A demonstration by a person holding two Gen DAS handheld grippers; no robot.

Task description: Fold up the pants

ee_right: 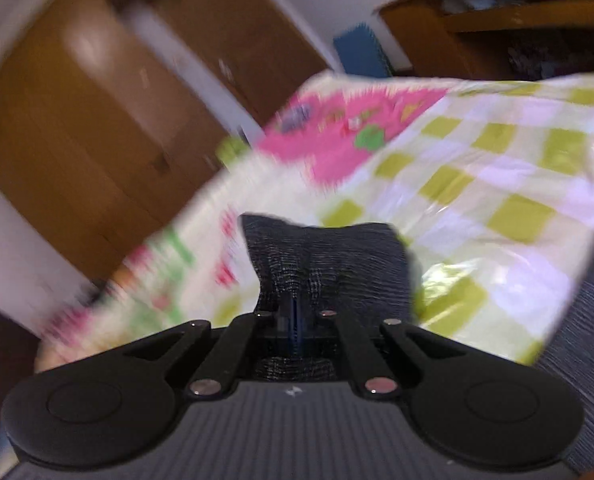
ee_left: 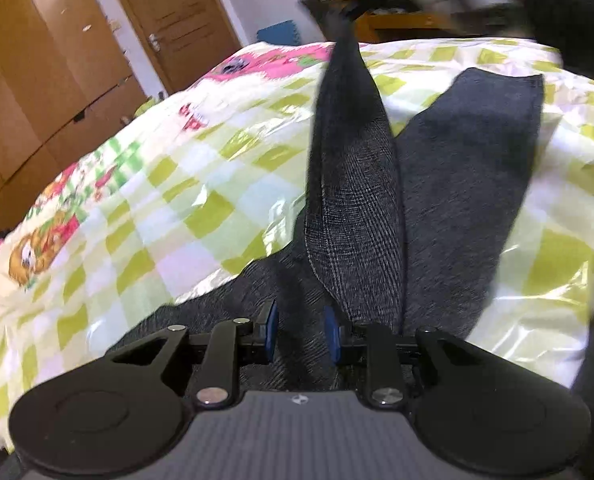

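Pants (ee_left: 457,184): dark soft woven cloth, limp and light, spread on the checked bed cover (ee_left: 201,184). Right gripper (ee_right: 295,330) jaws clamp one leg's hem, raised; left gripper (ee_left: 300,330) jaws part-open astride fabric near the waist. Best held at hems and waistband.

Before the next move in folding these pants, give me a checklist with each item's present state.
1. Right gripper shut on the pants: ok.
2. Lifted leg clear of the bedspread: ok.
3. Other leg lying flat: ok.
4. Left gripper gripping cloth: not ok, jaws apart, fabric between them.
5. Hems lined up: cannot tell.
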